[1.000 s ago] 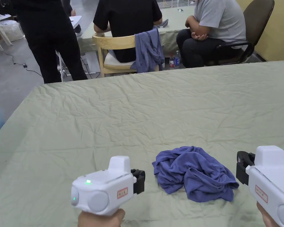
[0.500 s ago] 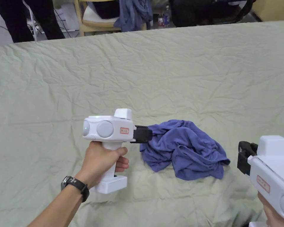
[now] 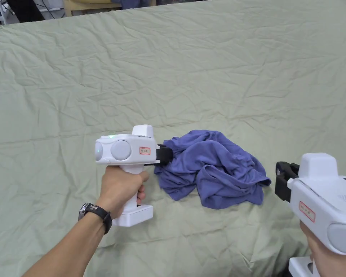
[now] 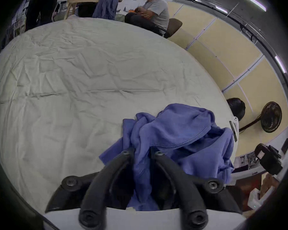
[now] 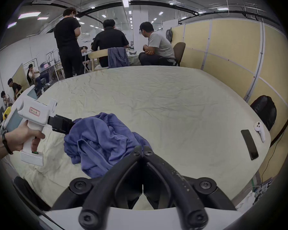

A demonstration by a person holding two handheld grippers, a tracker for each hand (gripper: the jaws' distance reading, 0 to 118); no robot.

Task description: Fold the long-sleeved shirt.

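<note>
Nearest, at the right edge of the head view: right gripper point(image 3: 281, 175), held low and just short of the heap's right side, touching nothing. Jaws pressed tip to tip in the right gripper view point(image 5: 142, 152), closed on air.

A little farther, left of centre: left gripper point(image 3: 165, 155), nose pushed into the left flank of the long-sleeved shirt point(image 3: 212, 167). Seen from the left gripper view point(image 4: 142, 152), a band of blue cloth running down between the two jaws, both seeming to bear on it (a pinch on a fold, by the look of it, though which part of the garment cannot be told). Left hand point(image 3: 121, 187) wrapped round the white handle, a dark watch point(image 3: 95, 213) at the wrist.

Between the two grippers, on the near middle of the table point(image 3: 190, 72): the shirt itself, a crumpled blue-violet mound, folds heaped over one another, a stitched hem curving across the top in the left gripper view point(image 4: 175, 139). No sleeve, collar or body laid out; nothing flat.

Progress, judged from this: barely begun. No fold made. Left to do: lifting and shaking the heap open, spreading it flat on the pale green cover, finding the sleeves, then the folds proper.

Farther off, toward the right edge of the table: a dark phone point(image 5: 249, 144) and a white controller point(image 5: 260, 130), well apart from the shirt. Beyond the far edge: people point(image 5: 157, 47) seated and standing, and a chair point(image 5: 98, 56) with another blue garment over its back.
</note>
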